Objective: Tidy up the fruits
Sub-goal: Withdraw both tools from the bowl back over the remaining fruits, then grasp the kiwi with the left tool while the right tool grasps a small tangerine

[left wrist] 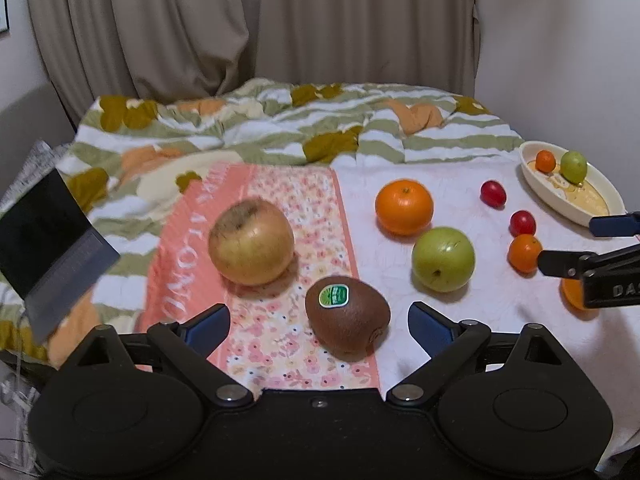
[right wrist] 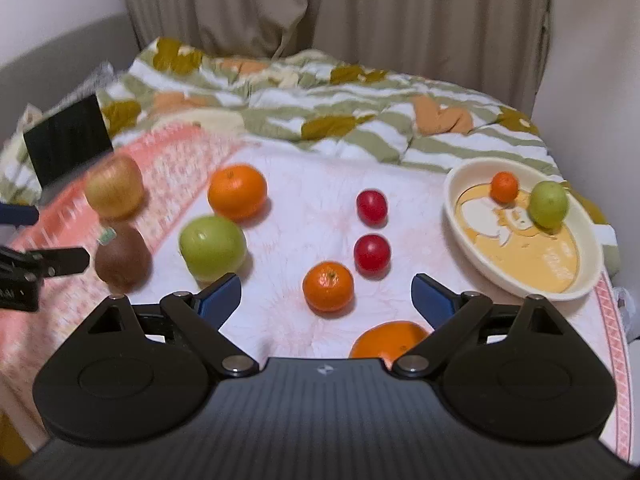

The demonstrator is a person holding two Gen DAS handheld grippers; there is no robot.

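Both hand-held grippers gape empty: left hand-held gripper (left wrist: 318,326) straddles kiwi (left wrist: 347,317), soft-skinned, light; grip mid-body gently. Right hand-held gripper (right wrist: 326,294) frames small mandarin (right wrist: 328,286).

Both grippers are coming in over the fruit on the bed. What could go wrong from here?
1. The kiwi lies between the open left hand-held gripper fingers on soft cloth; a slanted close could roll it away.
2. The small mandarin ahead of the open right hand-held gripper sits close to a cherry tomato, which a finger may knock.
3. The dish sits near the bed edge, so a nudge could tip it.
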